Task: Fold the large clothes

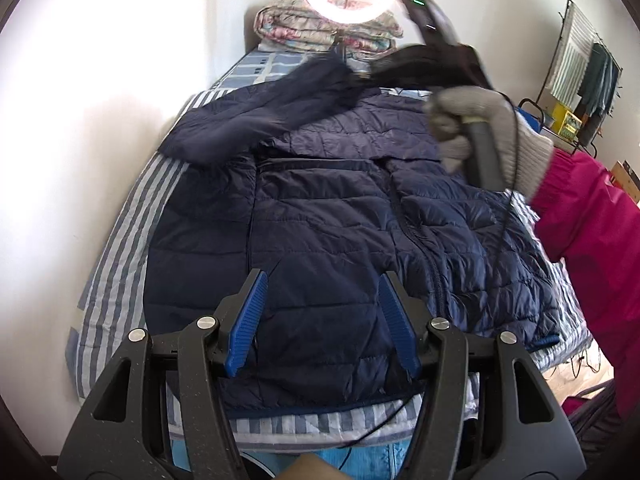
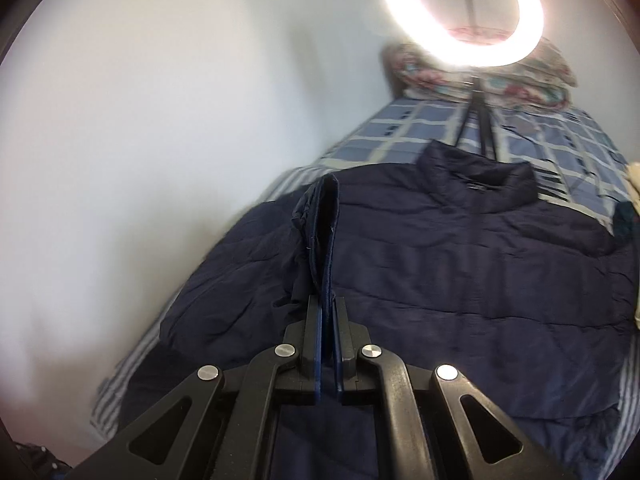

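Navy quilted cloth covered most of the striped bed [image 1: 116, 216] in the left wrist view: a puffer jacket [image 1: 320, 216] lay flat, front up, its zip running away from the camera toward the collar, so its long axis pointed from the near hem to the folded quilt [image 1: 320, 28] at the far wall. The left tongs [image 1: 322, 312] hung over the near hem with their blue pads well apart and nothing between them. Beyond, a gloved hand [image 1: 476, 128] held the right tongs, blurred, up over the far right shoulder of the jacket, and one sleeve [image 1: 256, 120] stretched from there across the chest toward the wall side. I judged the sleeve was being carried across the body, so that hand was the nearer one to the work, and the left tongs sat closer to the hem.

From the right wrist view, the right tongs [image 2: 327, 312] were pressed together on the sleeve cuff [image 2: 320, 232], which stood up edge-on ahead of them. The jacket's collar [image 2: 476, 176] lay ahead and to the right, the lamp stand [image 2: 480, 120] just past it under the ring light [image 2: 464, 12]. The cuff would, I thought, need laying down along the jacket's length or across its chest; which one I could not tell.
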`<control>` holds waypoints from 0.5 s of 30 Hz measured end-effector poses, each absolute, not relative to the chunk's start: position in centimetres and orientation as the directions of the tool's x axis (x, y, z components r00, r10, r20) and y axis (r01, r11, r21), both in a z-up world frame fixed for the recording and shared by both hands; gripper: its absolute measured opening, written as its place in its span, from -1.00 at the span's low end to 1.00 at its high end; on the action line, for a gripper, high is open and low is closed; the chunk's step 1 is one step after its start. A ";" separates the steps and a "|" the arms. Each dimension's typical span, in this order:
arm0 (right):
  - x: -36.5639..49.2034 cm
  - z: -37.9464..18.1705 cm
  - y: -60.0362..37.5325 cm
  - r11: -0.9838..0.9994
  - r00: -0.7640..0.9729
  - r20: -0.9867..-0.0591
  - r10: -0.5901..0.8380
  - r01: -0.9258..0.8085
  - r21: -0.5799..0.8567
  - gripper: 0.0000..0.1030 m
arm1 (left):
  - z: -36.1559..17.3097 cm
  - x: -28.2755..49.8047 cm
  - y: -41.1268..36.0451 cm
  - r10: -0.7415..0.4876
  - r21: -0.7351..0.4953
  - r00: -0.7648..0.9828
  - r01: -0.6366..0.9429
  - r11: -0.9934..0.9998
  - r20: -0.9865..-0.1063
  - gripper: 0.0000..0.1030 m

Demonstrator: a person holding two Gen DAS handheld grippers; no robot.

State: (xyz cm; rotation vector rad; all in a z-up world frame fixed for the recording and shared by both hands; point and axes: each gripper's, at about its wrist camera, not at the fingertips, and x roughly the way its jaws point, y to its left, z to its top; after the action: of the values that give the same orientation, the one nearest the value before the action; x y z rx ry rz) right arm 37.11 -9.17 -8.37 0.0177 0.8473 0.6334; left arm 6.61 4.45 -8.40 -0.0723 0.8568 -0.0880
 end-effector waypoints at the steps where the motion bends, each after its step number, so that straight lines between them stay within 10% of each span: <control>1: 37.8 -8.9 -10.3 0.832 0.500 -0.699 0.512 -0.493 0.257 -0.97 | -8.4 6.8 4.4 -0.097 -0.089 0.655 0.045 0.995 -0.749 0.16; 15: 41.2 -13.1 -19.2 0.936 0.565 -0.759 0.323 -0.307 0.170 -0.97 | -9.1 9.0 2.4 -0.098 -0.058 0.663 0.082 0.995 -0.742 0.16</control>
State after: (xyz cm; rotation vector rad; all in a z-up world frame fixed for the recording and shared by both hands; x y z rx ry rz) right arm 41.16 -19.23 -13.06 0.0194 0.8973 0.3710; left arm 9.04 2.44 -9.05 -0.0201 0.8394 -0.1021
